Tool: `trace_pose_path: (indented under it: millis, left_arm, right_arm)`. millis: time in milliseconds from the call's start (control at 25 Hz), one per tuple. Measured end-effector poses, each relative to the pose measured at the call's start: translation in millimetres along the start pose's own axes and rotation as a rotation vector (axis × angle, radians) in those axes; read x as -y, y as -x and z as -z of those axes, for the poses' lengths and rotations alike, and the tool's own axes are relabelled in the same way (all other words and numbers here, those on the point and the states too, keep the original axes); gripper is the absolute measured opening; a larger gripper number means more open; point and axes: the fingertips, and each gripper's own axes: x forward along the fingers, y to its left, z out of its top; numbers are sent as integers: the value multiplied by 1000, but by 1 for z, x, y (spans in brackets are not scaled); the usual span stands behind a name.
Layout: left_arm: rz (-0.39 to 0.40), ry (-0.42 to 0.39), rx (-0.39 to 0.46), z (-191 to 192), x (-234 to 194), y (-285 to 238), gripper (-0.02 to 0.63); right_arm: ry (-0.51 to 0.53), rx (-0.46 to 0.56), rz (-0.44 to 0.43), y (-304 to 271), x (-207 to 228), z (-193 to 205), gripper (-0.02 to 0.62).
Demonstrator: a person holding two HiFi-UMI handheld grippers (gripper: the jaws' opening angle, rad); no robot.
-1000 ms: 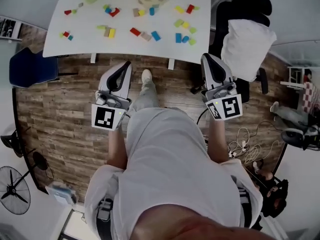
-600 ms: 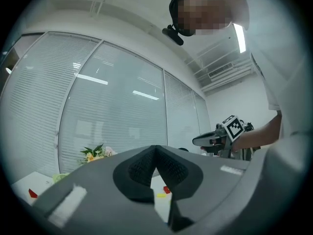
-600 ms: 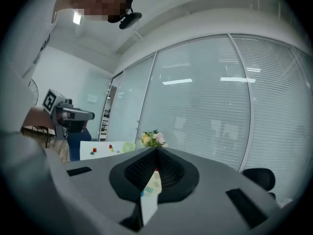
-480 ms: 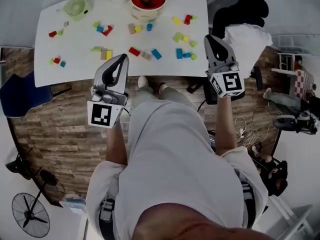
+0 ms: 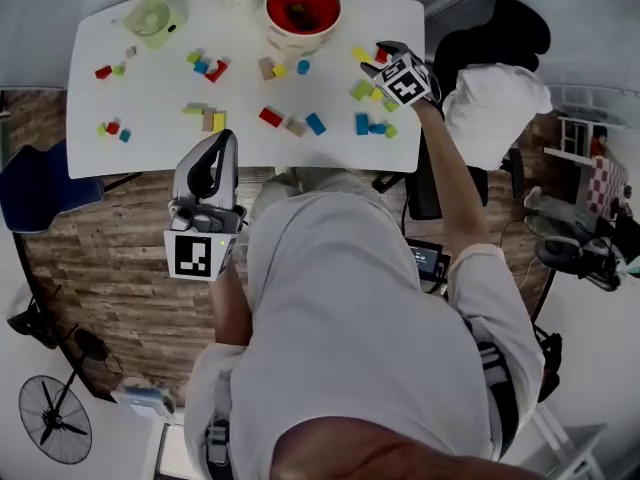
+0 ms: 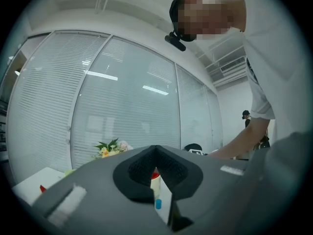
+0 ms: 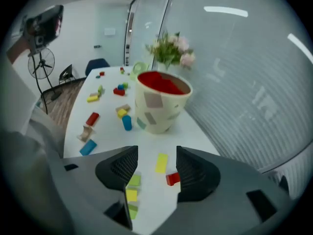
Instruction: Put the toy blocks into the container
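Across the top of the head view, a white worktop (image 5: 150, 153) carries scattered coloured toy blocks (image 5: 315, 123) and a round cream container (image 5: 302, 13) with a red inside. Brown plank floor (image 5: 110, 238) lies below. The right gripper (image 5: 384, 52) hangs over blocks at the worktop's right end, and the left gripper (image 5: 222, 140) is level, off the near edge.

Left gripper view: jaws pressed together, nothing held; a slatted glass wall (image 6: 127, 111) and flowers (image 6: 111, 148) are beyond.

Right gripper view: jaws spread, just been opening, pinching nothing. A flat yellow block (image 7: 161, 163) and a small red block (image 7: 172, 178) lie on the worktop between them, with the container beyond.
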Motion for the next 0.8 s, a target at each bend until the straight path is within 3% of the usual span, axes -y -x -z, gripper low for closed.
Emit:
trace_pose_path:
  millis: [120,240,520,800]
  left_arm:
    - [-89,6,-45,7,-10,15,-2]
    - [-190,23,-97,17,-21,32,-2]
    - [-298,0,-147,28,-27,52,-2]
    - [-283,-29,-148,23,-22,43,-2]
  right_arm:
    - [36,-215,-92,-67,11,41,244]
    - [24,-336,-155,-104,18,67,232]
    - [-61,-337,-301,-143,8,72,192]
    - [-69,-329,-273,-143,10,78,129]
